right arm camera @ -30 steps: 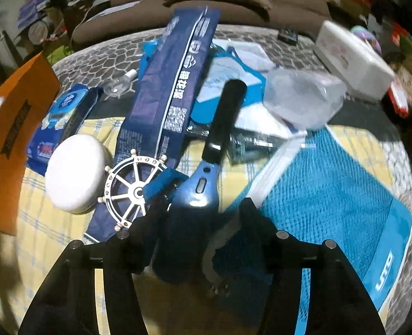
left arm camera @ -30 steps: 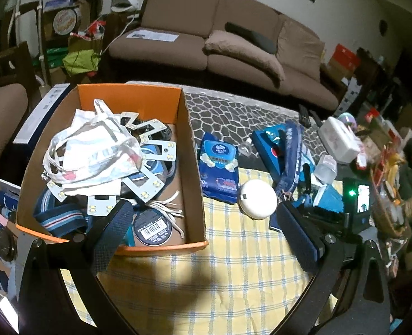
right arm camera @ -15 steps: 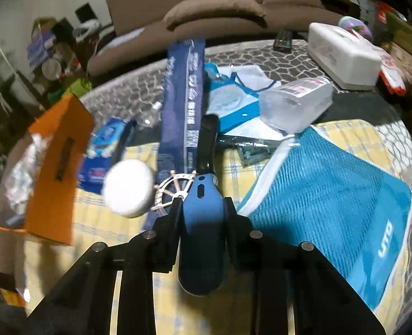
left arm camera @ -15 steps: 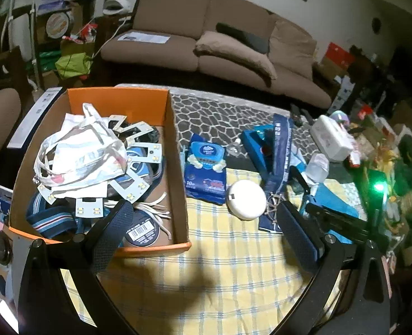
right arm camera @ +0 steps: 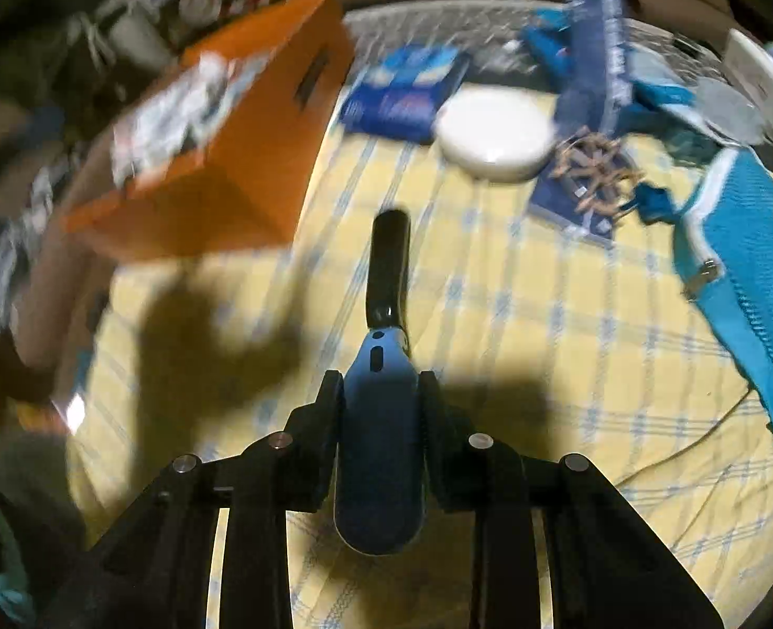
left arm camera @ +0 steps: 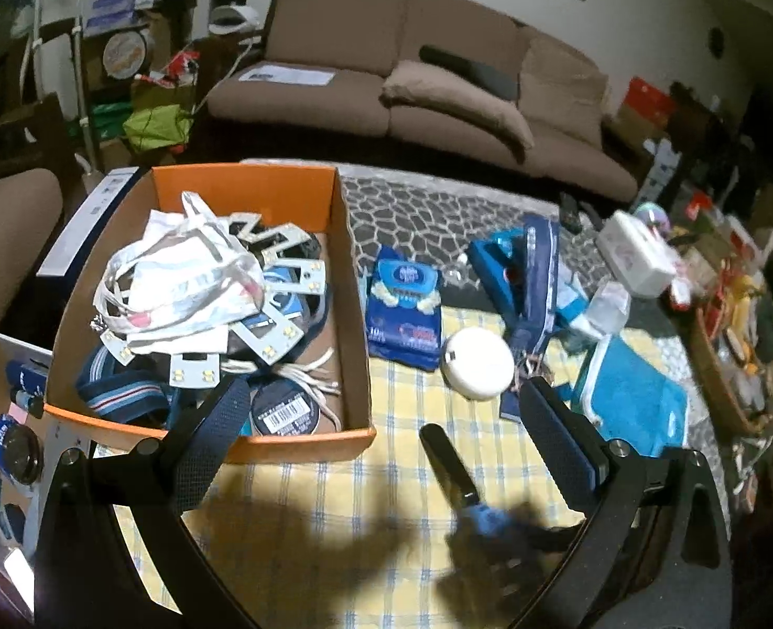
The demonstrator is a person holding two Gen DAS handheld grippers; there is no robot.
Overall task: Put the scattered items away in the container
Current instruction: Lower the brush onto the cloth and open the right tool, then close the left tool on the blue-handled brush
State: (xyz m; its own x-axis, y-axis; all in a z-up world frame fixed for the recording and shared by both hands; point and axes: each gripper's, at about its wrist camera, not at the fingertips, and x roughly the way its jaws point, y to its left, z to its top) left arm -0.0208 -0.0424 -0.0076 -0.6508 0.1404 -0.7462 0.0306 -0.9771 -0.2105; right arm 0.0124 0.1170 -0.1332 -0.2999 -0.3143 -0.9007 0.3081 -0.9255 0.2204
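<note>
My right gripper [right arm camera: 381,388] is shut on a blue device with a black handle [right arm camera: 378,445], held above the yellow checked cloth, handle pointing toward the orange cardboard box [right arm camera: 239,120]. The left wrist view shows this device [left arm camera: 452,466] blurred, between my left fingers and right of the box's [left arm camera: 245,194] front corner. My left gripper [left arm camera: 386,398] hangs open and empty over the box's near right corner. The box holds a white bag, straps, LED strips and a round tin. A white round disc [left arm camera: 478,369] and a blue wipes pack [left arm camera: 404,309] lie on the cloth.
A long dark blue pack [left arm camera: 535,272], a ship-wheel keyring [right arm camera: 596,173] and a blue mesh bag [right arm camera: 748,246] lie to the right. A white tissue box [left arm camera: 632,257] and clutter fill the far right. A brown sofa [left arm camera: 412,68] stands behind the table.
My right gripper closed on the blue device, lifted it off the pile and carried it left toward the orange box. It now appears in the left wrist view. The left gripper barely moved.
</note>
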